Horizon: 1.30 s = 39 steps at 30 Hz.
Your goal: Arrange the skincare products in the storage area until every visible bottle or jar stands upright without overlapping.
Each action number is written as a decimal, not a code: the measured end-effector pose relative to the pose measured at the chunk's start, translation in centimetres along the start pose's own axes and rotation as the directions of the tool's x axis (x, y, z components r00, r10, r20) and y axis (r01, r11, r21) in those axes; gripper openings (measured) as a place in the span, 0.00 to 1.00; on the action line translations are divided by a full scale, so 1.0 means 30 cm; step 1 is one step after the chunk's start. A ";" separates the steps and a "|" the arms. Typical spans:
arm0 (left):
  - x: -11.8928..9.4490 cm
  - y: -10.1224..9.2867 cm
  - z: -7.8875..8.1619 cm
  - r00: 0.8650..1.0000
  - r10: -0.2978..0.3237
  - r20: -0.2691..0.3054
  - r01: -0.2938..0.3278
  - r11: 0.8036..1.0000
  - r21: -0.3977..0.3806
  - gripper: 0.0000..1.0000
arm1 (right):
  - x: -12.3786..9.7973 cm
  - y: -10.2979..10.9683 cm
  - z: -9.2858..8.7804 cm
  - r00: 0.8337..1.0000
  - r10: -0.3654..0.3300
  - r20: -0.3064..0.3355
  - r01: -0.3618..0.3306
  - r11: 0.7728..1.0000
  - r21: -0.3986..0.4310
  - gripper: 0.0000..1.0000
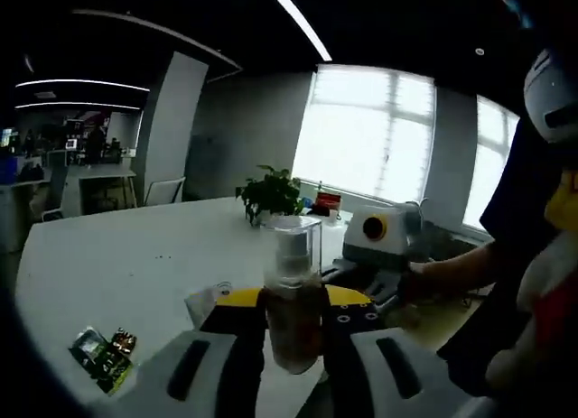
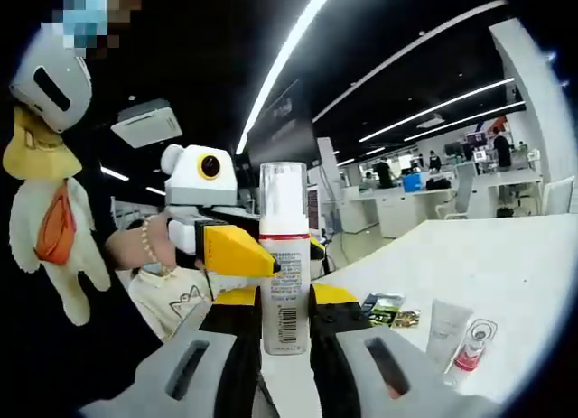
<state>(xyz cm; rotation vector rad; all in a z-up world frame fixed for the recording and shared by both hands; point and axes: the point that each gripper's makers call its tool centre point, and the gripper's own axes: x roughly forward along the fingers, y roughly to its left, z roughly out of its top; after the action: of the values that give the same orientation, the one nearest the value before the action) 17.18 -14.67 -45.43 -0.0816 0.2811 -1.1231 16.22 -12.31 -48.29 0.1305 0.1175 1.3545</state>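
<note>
Bottles, two, each clamped upright between a gripper's jaws above a white table (image 1: 117,255).

Left gripper (image 1: 293,346), left gripper view: jaws closed on a clear-capped bottle (image 1: 293,292) with a brownish lower body, held upright at the view's centre. Behind it, on the table: a potted plant (image 1: 269,194) near the window side, a small dark sachet (image 1: 101,357) at the near left edge, and a small white packet (image 1: 200,302) just beside the jaws. The other gripper (image 1: 384,246) enters from the right, in a person's hand.

Right gripper (image 2: 284,332), right gripper view: jaws closed on a white pump bottle (image 2: 284,264) with a clear cap, a red band and a barcode low on its label (print too small to read). Bottle stands upright. On the table to the right: a white tube (image 2: 445,332) lying flat, a small clear vial with a red part (image 2: 470,350) touching it, and dark sachets (image 2: 388,311) further back. The other gripper (image 2: 230,246) shows at left with yellow jaw tips, held in a hand (image 2: 149,240) wearing a bead bracelet.
</note>
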 end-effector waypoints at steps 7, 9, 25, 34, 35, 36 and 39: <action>0.041 -0.045 0.016 0.996 -0.085 -0.013 0.085 0.994 0.063 0.18 | -0.019 0.024 0.010 0.979 0.203 0.030 -0.204 0.979 0.002 0.19; 0.050 -0.041 0.007 0.997 -0.071 -0.038 0.075 0.991 0.108 0.18 | -0.019 0.011 0.002 0.979 0.202 0.031 -0.203 0.979 0.004 0.19; 0.133 -0.011 -0.085 0.988 -0.045 -0.149 0.067 0.987 0.146 0.17 | -0.070 -0.053 -0.096 0.989 0.149 -0.026 -0.150 0.987 -0.054 0.20; 0.191 0.027 -0.182 0.977 -0.029 -0.211 0.074 0.975 0.207 0.16 | -0.065 -0.124 -0.199 0.995 0.049 -0.086 -0.052 0.998 -0.043 0.21; 0.197 0.033 -0.194 0.975 -0.036 -0.221 0.085 0.973 0.214 0.16 | -0.065 -0.128 -0.208 0.995 0.040 -0.092 -0.043 0.998 -0.036 0.21; 0.199 0.040 -0.201 0.974 -0.040 -0.223 0.090 0.972 0.218 0.16 | -0.066 -0.136 -0.220 0.995 0.024 -0.096 -0.027 0.999 -0.030 0.21; 0.211 0.051 -0.216 0.975 -0.054 -0.216 0.102 0.971 0.217 0.16 | -0.076 -0.159 -0.256 0.992 -0.010 -0.129 0.007 1.000 -0.026 0.22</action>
<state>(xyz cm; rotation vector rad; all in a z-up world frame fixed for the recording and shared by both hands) 19.34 -19.19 -53.10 0.2317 0.3368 -1.2376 19.10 -15.34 -56.63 0.0212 0.2092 1.3554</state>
